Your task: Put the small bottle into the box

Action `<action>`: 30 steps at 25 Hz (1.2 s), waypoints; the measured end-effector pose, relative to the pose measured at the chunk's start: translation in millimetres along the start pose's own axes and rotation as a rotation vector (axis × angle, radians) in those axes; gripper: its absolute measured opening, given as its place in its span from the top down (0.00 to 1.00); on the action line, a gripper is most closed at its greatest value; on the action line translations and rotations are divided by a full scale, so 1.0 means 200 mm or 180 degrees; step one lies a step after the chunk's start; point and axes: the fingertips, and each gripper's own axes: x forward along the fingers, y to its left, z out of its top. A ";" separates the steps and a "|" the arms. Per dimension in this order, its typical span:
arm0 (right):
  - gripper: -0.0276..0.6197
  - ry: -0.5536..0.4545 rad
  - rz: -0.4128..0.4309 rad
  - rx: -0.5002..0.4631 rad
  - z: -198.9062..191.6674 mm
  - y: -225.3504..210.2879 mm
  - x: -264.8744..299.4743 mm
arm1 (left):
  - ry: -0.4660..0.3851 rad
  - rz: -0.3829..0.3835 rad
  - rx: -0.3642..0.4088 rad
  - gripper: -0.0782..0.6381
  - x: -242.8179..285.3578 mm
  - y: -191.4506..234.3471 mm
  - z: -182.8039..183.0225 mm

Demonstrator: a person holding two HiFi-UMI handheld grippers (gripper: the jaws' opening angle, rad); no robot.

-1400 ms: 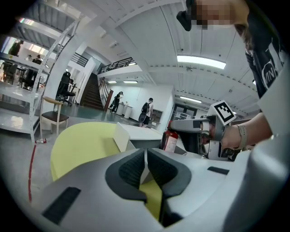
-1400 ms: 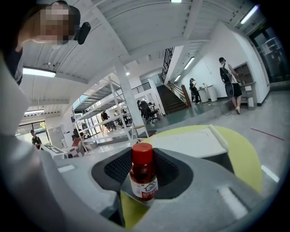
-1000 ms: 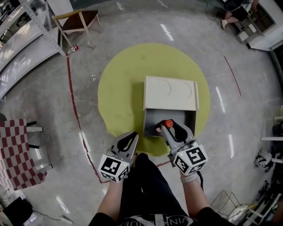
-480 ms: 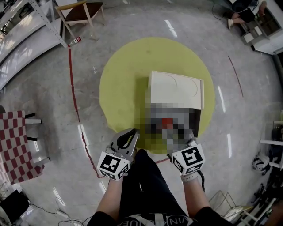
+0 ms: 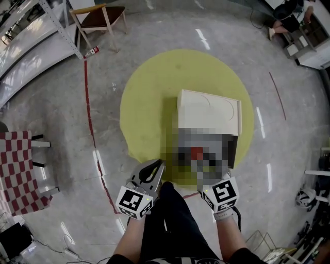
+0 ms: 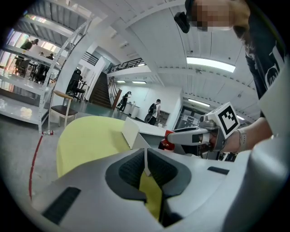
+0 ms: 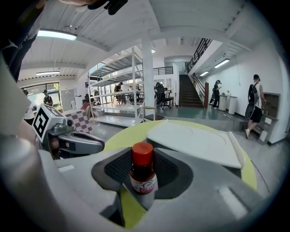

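Floor: yellow circle, box at 4 o'clock.
Right gripper: you clamp the small bottle.
Left gripper: closed, empty.

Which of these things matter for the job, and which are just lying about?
Job: bottle, held in the right gripper; white box, lid open.
Lying about: chair, shelves, checked cloth.
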 end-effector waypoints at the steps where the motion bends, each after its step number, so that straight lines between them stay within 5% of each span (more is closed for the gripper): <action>1: 0.74 0.0004 0.0018 -0.0011 0.00 0.00 0.00 | 0.0002 -0.0003 -0.0001 0.86 0.00 -0.01 0.00; 19: 0.74 0.0060 0.0008 -0.0220 -0.04 0.03 -0.06 | -0.0018 -0.0011 0.0057 0.86 -0.08 -0.05 -0.01; 30: 0.72 -0.0186 0.0110 0.0074 0.01 0.06 -0.10 | -0.0011 -0.0064 0.0095 0.86 -0.11 -0.10 -0.01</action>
